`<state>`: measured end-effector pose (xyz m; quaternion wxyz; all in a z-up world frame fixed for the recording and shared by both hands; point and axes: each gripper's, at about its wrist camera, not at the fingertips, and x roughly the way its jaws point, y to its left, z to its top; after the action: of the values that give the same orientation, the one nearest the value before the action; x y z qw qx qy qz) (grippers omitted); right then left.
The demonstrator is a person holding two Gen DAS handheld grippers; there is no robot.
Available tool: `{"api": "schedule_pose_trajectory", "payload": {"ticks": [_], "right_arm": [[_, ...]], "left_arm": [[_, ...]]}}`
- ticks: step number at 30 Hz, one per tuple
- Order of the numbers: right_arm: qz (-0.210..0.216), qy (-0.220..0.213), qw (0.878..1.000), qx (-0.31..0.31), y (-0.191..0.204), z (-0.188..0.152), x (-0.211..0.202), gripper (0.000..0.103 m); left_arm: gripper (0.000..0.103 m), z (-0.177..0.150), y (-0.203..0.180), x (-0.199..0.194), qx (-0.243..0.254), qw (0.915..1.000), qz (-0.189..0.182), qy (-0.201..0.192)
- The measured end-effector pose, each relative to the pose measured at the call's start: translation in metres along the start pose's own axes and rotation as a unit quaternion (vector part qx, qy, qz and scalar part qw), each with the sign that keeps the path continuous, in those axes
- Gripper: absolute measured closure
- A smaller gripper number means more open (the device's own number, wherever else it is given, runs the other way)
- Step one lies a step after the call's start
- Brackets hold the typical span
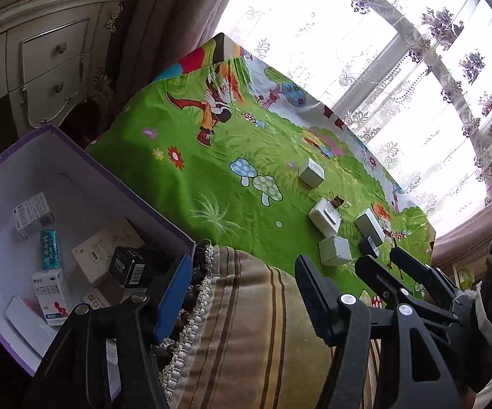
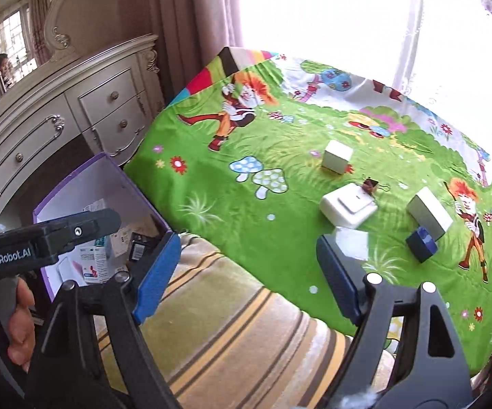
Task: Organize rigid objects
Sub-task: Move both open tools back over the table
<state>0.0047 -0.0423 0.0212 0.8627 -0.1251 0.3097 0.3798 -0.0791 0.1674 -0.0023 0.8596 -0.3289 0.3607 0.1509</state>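
Both claws, left claw (image 1: 239, 293) and right claw (image 2: 246, 272), are hanging spread and empty, so they're probably better off squaring up on one small box (image 2: 338, 156) before pinching it for the purple box (image 1: 86, 156).

Both wrist views look down, sharing the green cloth (image 1: 212, 177) (image 2: 280, 238).

I note glossy printed cloth sheet (image 2: 280, 238), matt cardboard box (image 1: 86, 170) with purple outside, plush striped cushion (image 1: 252, 323), smooth white cartons (image 2: 338, 156), sheer lace curtain (image 1: 416, 78).
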Motion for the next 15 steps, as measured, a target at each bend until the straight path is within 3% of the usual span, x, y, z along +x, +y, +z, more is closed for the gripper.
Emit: {"api": "schedule_pose_trajectory", "payload": {"ticks": [3, 7, 15], "right_arm": [[-0.020, -0.004, 0.999, 0.035, -0.035, -0.002, -0.002, 0.019], [-0.013, 0.003, 0.996, 0.089, -0.086, -0.008, -0.003, 0.019], [-0.064, 0.018, 0.986, 0.151, -0.165, -0.028, -0.001, 0.019]], "left_arm": [[0.039, -0.004, -0.020, 0.010, 0.017, 0.9998, -0.008, 0.012], [0.039, -0.006, -0.045, 0.027, 0.036, 0.9987, -0.019, 0.031], [0.039, -0.007, -0.098, 0.069, 0.072, 0.9948, -0.015, 0.071]]}}
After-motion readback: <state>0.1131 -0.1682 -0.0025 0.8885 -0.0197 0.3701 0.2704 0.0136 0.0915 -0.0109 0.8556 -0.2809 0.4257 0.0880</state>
